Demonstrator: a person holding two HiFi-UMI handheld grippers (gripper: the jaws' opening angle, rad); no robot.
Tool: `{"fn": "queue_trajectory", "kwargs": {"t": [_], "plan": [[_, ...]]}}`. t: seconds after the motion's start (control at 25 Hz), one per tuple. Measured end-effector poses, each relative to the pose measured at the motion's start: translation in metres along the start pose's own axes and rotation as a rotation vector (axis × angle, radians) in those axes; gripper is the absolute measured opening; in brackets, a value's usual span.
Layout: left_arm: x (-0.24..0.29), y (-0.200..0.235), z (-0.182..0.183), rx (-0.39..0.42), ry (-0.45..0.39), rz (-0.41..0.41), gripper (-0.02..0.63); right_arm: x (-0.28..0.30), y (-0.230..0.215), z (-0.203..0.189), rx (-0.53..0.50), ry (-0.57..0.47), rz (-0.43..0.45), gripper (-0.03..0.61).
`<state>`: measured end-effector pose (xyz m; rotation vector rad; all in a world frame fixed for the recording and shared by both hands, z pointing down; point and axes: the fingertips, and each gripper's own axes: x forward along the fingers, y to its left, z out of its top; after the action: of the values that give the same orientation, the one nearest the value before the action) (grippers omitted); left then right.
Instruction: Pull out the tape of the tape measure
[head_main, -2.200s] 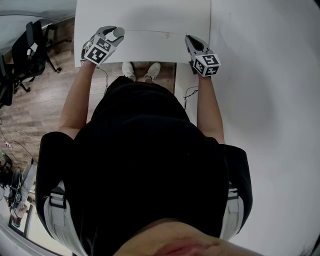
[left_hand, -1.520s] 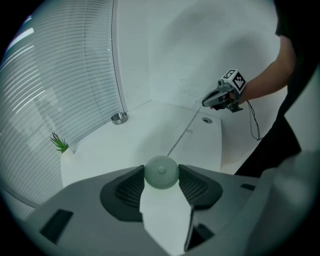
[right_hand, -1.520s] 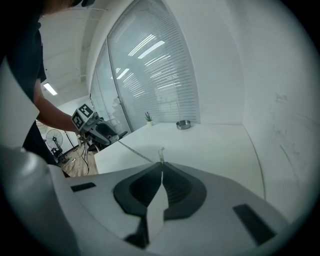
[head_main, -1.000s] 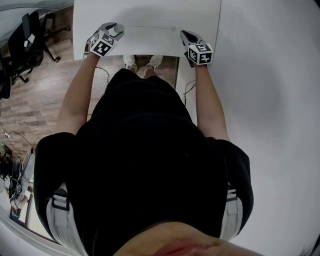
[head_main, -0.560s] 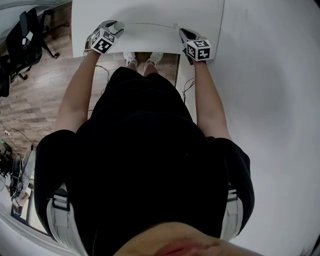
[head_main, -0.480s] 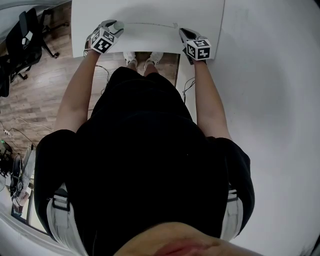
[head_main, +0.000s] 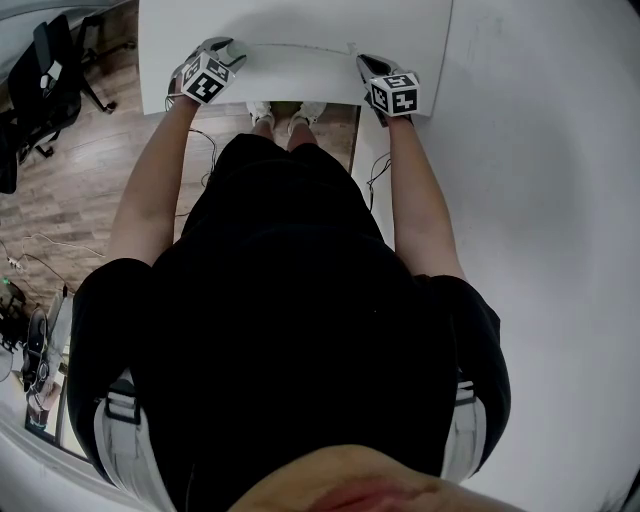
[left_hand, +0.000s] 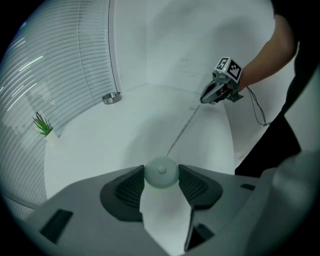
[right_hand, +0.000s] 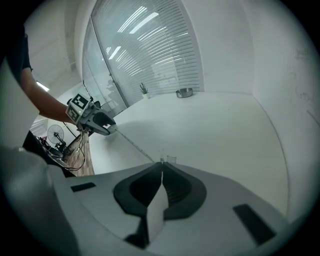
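Left gripper (head_main: 222, 55) sits at 11 o'clock in the head view, jaws clamped on the round tape measure case (left_hand: 161, 173). The tape (left_hand: 181, 134) runs straight across the white table (left_hand: 100, 145) toward 1 o'clock. Right gripper (right_hand: 162, 167) is pinched together on the tape's end. Judgement: the pull-out is largely done, and only further extension is left.
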<state>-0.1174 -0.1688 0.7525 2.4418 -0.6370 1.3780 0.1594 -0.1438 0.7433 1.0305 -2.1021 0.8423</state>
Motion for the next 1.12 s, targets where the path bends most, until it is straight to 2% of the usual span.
{"fn": "queue_trajectory", "kwargs": {"t": [0.36,1.12], "plan": [[0.002,-0.007,-0.004,0.008,0.023,-0.028,0.227,0.005,-0.001,-0.018,-0.007,0.089,-0.024,0.011],[0.014,-0.012,-0.014,0.010,0.049,-0.036,0.230,0.013,-0.004,-0.029,0.015,0.131,-0.037,0.032]]}}
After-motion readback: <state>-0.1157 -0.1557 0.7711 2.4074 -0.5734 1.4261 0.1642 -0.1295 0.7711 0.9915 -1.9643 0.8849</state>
